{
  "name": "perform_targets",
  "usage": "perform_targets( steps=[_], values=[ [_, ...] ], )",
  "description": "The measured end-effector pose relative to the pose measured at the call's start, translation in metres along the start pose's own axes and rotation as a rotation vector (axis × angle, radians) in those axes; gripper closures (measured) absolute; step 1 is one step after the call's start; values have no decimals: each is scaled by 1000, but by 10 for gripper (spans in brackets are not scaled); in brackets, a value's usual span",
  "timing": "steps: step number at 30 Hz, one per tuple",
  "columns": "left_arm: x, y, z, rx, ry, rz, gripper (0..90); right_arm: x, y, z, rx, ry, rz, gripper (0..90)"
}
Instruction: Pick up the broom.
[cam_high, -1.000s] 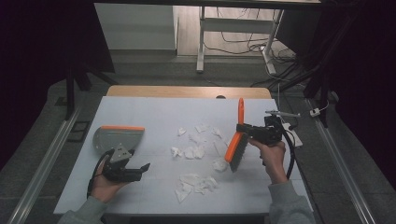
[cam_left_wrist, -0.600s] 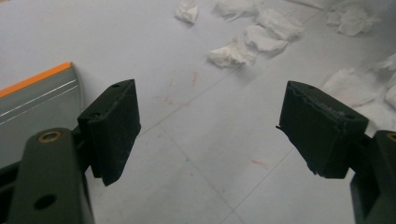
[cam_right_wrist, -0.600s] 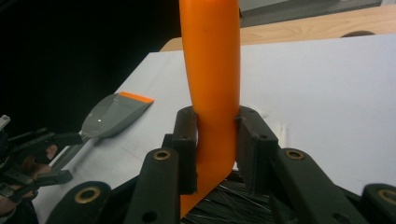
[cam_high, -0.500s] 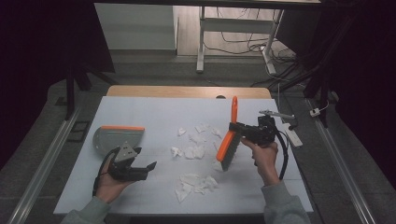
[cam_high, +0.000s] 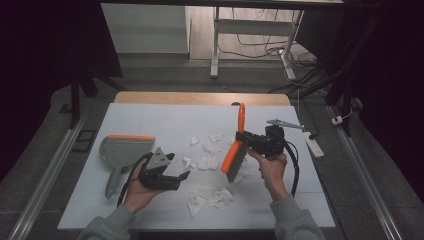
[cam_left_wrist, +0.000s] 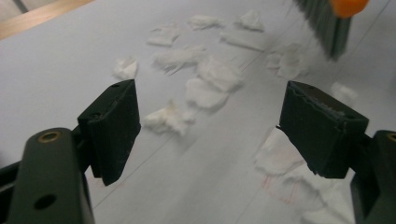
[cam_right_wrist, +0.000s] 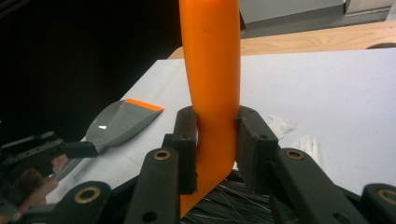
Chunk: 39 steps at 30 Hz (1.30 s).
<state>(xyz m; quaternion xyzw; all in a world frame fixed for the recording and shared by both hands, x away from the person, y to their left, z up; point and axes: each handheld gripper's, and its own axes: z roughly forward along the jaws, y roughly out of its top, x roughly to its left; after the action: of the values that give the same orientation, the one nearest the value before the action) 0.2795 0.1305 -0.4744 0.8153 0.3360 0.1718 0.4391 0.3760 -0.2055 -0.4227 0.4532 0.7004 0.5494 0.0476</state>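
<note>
An orange hand brush (cam_high: 236, 148) with dark bristles is held upright-tilted over the white table, bristles down among scraps of torn white paper (cam_high: 207, 162). My right gripper (cam_high: 246, 137) is shut on its orange handle (cam_right_wrist: 212, 93), one pad on each side. A grey dustpan (cam_high: 122, 150) with an orange lip lies at the left. My left gripper (cam_high: 177, 176) is open with nothing between its fingers, held just right of the dustpan and pointing at the scraps. In the left gripper view the paper scraps (cam_left_wrist: 205, 88) lie ahead between the jaws and the brush bristles (cam_left_wrist: 327, 28) show at top right.
The white table (cam_high: 150, 120) has a wooden far edge. A small white stick-like object (cam_high: 312, 145) lies near the right edge. More scraps (cam_high: 210, 197) sit near the front. A desk frame and cables stand on the floor beyond.
The right gripper has carried the brush leftward toward the scraps. The left gripper has moved right and lifted a little, away from the dustpan handle.
</note>
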Motion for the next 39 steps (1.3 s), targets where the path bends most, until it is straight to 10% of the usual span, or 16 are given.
perform_targets(
  steps=[12, 22, 33, 39],
  values=[
    [-32, 23, 17, -27, -82, 57, 214, 11, -5, 11, -44, -8, -8, 707],
    [-46, 30, 45, -26, -64, 60, 226, 23, -13, 24, -67, 27, 13, 707],
    [-49, 32, 64, -43, -40, 11, 418, 32, -19, 25, -124, 54, 43, 707],
    [-42, 32, 68, -71, -52, -27, 676, 32, -20, 26, -134, 62, 55, 707]
  ],
)
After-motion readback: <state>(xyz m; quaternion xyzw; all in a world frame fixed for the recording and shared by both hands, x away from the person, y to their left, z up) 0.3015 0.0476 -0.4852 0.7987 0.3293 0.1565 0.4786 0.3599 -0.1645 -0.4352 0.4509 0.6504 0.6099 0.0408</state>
